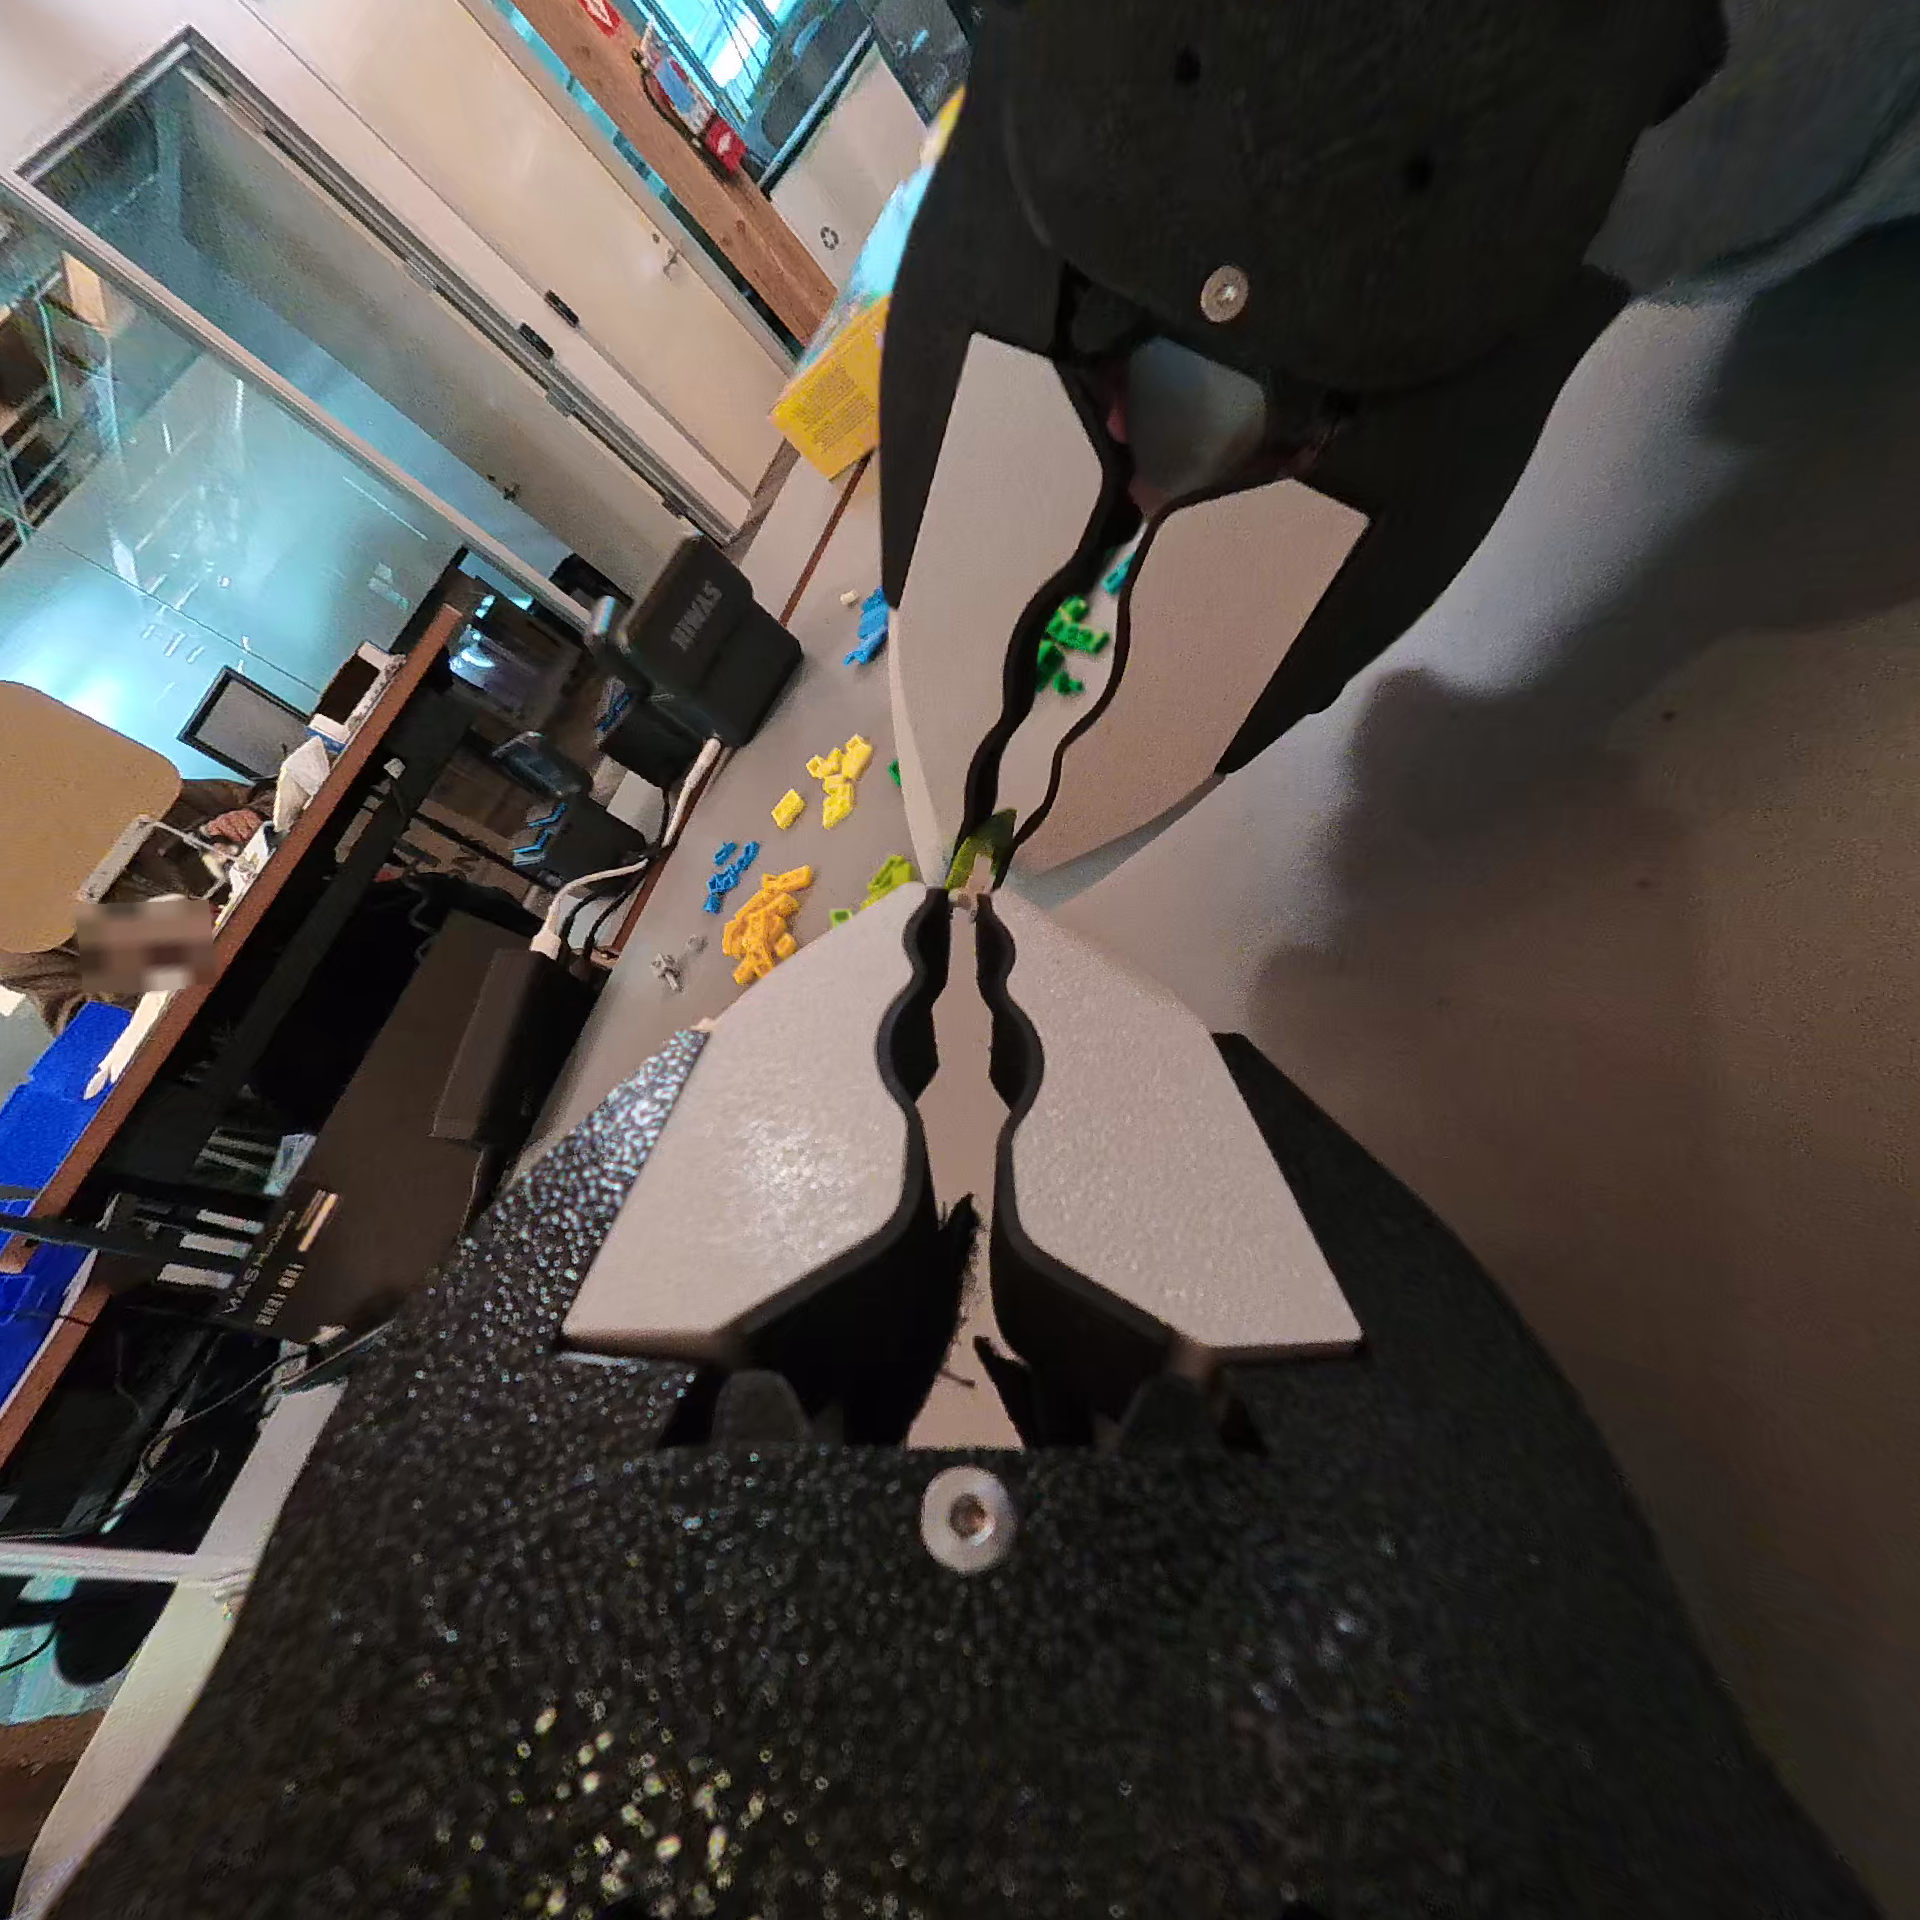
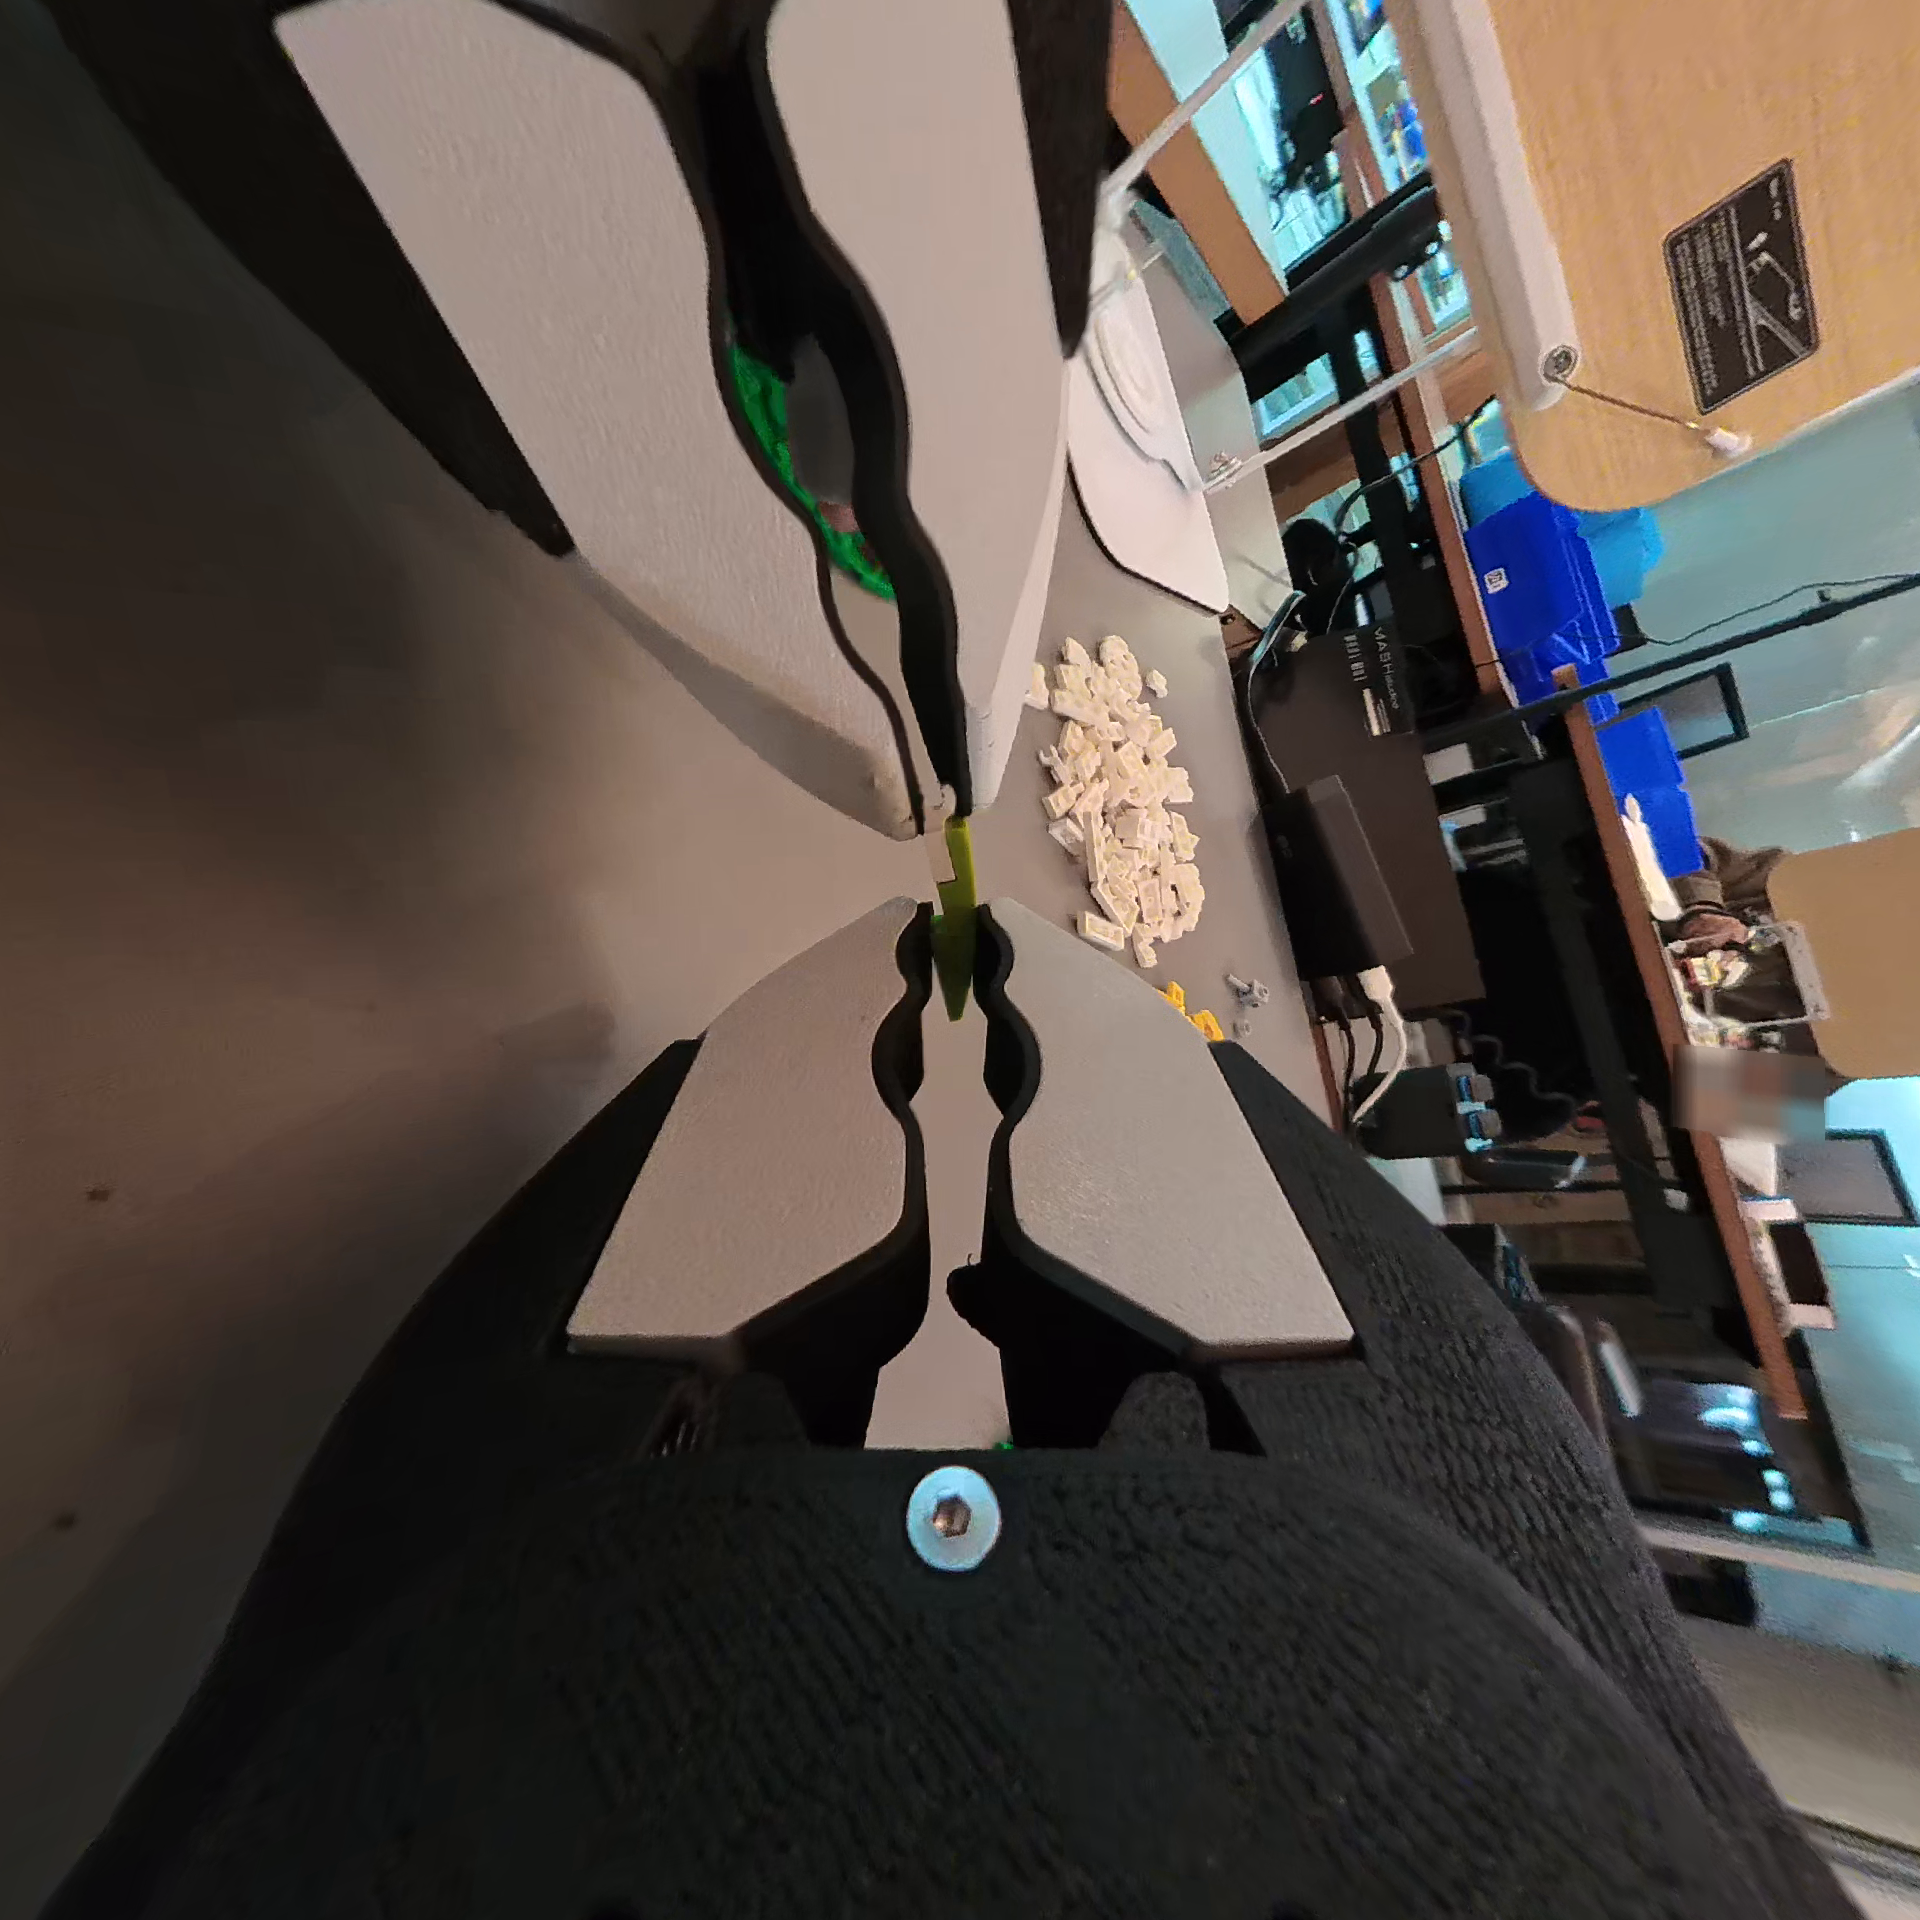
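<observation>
The two grippers meet tip to tip above a grey table [image 2: 1039, 582]. The right wrist view shows this most clearly: the right gripper [image 2: 954, 940] is closed on a lime-green flat plate [image 2: 958, 914], with both black pads pressing its sides. The plate stands out forward from the fingertips, and a small white piece [image 2: 938, 857] sits against its far end. The left gripper [image 2: 940, 800] comes in from above and is closed on that white piece.

In the left wrist view the same joint is harder to read. The left gripper [image 1: 964, 902] has its tips nearly together on the small white piece [image 1: 964, 894], and the lime-green plate [image 1: 982, 847] shows only as a short strip between the fingers of the right gripper [image 1: 989, 831] opposite.

Only the right wrist view shows the pile of white bricks [image 2: 1127, 800] beside the grippers. Only the left wrist view shows the yellow bricks [image 1: 769, 920], the blue bricks [image 1: 730, 873], the green bricks [image 1: 1070, 644] and a yellow box [image 1: 831, 405] farther along the table.
</observation>
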Motion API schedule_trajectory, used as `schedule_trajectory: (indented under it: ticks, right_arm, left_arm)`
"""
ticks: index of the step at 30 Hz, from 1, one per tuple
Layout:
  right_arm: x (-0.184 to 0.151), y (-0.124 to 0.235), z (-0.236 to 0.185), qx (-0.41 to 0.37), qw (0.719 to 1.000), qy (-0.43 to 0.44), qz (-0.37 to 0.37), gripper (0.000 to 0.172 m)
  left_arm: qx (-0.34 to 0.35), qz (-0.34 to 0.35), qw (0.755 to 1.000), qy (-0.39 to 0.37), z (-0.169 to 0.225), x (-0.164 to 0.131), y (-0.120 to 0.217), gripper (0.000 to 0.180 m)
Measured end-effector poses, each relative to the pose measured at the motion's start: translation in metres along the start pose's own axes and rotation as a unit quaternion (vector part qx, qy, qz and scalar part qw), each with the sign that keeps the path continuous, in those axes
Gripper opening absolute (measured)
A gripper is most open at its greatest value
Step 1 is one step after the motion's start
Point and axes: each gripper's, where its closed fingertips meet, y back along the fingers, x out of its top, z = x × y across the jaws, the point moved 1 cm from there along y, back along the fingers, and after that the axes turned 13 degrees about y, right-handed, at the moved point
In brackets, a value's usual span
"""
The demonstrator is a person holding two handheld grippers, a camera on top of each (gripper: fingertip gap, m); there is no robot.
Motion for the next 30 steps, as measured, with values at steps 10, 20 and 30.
schedule_trajectory:
  ticks: [10,20,30]
  right_arm:
    - [0.003,-0.005,0.005,0.031,0.97,-0.239,0.009,0.008]
    - [0.0,-0.01,-0.002,0.039,0.951,-0.306,0.006,0.009]
    - [-0.003,-0.012,-0.005,0.036,0.939,-0.341,0.008,0.01]
  left_arm:
    - [0.052,-0.028,0.993,-0.099,-0.007,0.001,0.003,0.004]
    - [0.053,-0.049,0.988,-0.135,-0.005,-0.006,0.002,0.004]
    - [0.054,-0.06,0.986,-0.148,-0.005,-0.01,0.0,0.004]
